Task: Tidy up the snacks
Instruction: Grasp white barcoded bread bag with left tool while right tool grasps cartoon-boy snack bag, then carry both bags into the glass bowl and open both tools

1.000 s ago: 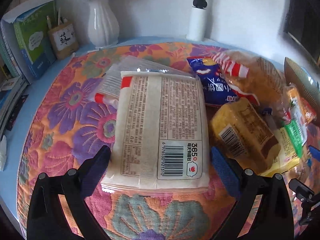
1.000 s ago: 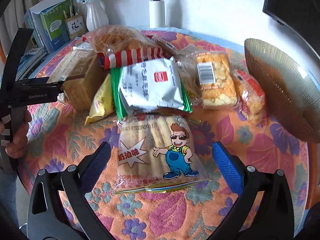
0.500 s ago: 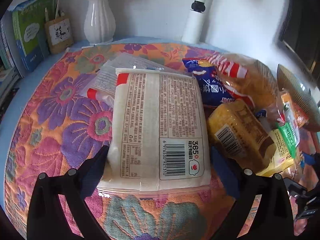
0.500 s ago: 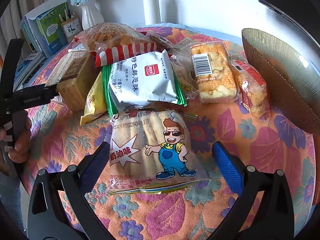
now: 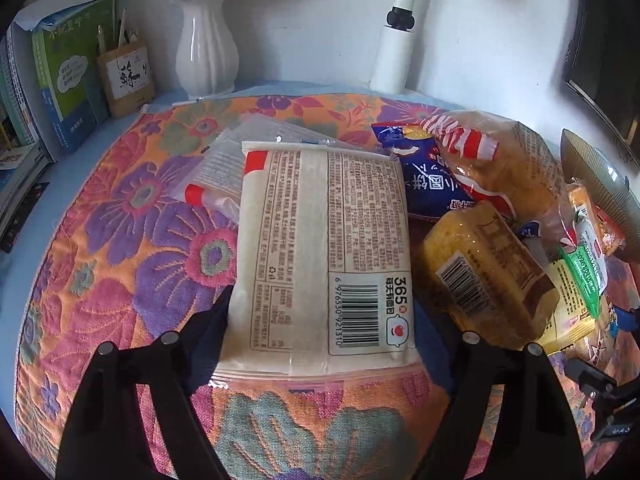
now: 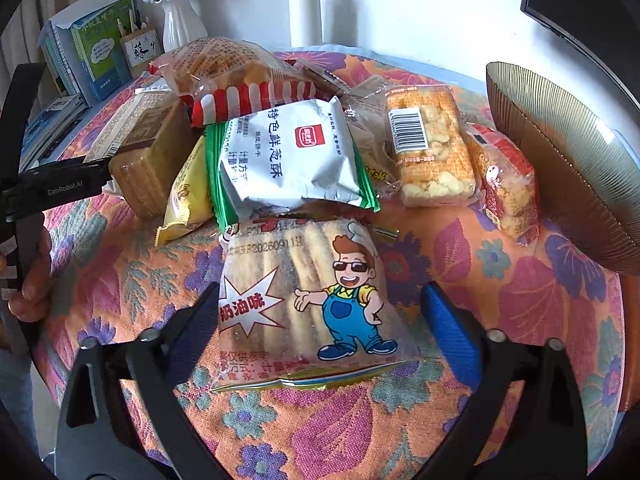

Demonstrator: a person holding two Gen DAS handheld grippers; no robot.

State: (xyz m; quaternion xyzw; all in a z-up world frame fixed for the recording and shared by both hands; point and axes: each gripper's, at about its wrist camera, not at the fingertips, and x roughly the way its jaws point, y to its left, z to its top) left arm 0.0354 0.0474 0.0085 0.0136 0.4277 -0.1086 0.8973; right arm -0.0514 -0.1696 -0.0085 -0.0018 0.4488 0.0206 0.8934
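Observation:
A cream packet (image 5: 320,240) with a barcode lies face down on the flowered cloth (image 5: 132,240). My left gripper (image 5: 324,312) straddles its near end. The jaws are closing and both pads sit against the packet's sides. In the right wrist view a clear bag with a cartoon chef (image 6: 304,300) lies between the fingers of my right gripper (image 6: 320,292). Those jaws are closing too: the left pad is at the bag's edge and a gap remains at the right pad. Behind the bag lies a silver and green biscuit bag (image 6: 288,160).
Snacks are piled mid-table: a red-striped bread bag (image 6: 240,80), a yellow cake pack (image 5: 480,276), a blue bag (image 5: 424,184) and a cracker pack (image 6: 428,152). A ribbed gold bowl (image 6: 560,160) stands at the right. A vase (image 5: 206,48), books (image 5: 60,80) and a white post (image 5: 394,48) line the back.
Both pairs of jaws have narrowed. The left pads came in against the cream packet's sides; the right pads drew nearer the cartoon bag. Neither packet has shifted.

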